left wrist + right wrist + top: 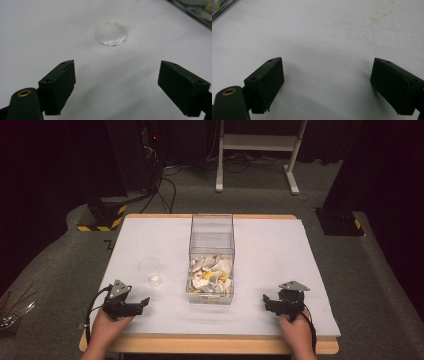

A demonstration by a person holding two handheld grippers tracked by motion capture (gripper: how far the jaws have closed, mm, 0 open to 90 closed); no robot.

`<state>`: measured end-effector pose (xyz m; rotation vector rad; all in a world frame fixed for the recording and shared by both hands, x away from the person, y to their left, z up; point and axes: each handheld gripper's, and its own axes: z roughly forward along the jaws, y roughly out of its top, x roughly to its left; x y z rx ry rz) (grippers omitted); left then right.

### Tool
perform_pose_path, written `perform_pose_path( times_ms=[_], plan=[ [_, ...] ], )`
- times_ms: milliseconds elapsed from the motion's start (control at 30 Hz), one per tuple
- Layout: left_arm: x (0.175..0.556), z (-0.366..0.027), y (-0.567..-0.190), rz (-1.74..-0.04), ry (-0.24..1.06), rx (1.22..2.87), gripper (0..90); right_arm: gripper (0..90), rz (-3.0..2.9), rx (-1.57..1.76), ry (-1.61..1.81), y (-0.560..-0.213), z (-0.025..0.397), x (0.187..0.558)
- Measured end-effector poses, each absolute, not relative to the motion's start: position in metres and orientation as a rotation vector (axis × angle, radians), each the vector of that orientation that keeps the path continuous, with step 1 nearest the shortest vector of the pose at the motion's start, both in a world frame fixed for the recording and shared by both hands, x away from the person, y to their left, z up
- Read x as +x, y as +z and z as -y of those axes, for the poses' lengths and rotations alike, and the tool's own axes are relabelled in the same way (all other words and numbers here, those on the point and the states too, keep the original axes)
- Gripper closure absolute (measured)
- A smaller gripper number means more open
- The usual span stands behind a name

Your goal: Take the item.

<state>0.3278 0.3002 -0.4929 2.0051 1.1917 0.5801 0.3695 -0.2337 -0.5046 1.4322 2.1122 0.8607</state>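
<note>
A clear plastic box stands at the table's middle, its near half holding crumpled white and yellow wrappers. A small clear cup stands left of it; its round base lies ahead of my left jaws. My left gripper rests near the front left edge, open and empty, with the cup beyond it. My right gripper rests near the front right edge, open with nothing between its jaws, over bare white table. A corner of the box shows at the upper right of the left gripper view.
The white table top has a wooden rim. Beyond it are a white desk frame, black cables on the floor and black stands with yellow-black tape. Faint brown stains mark the table surface.
</note>
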Motion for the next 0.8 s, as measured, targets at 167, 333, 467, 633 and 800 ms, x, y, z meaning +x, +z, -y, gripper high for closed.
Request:
perform_pose_path(
  times_ms=[167,333,467,633,800],
  plan=[
    [0.326,-0.298,-0.491,-1.179,0.576,2.000,15.2,11.6,-2.111,1.432,0.861,-0.505,0.234,0.370],
    [0.324,-0.295,-0.487,-1.170,0.574,1.984,15.6,11.6,-2.114,1.431,0.862,-0.505,0.234,0.370],
    [0.322,-0.292,-0.483,-1.158,0.580,1.984,15.6,11.7,-2.113,1.432,0.862,-0.505,0.234,0.370],
    [0.320,-0.288,-0.479,-1.135,0.580,1.970,15.7,11.6,-2.113,1.432,0.861,-0.505,0.234,0.370],
    [0.317,-0.283,-0.475,-1.116,0.576,1.961,15.8,11.6,-2.113,1.432,0.861,-0.505,0.234,0.370]
  ],
)
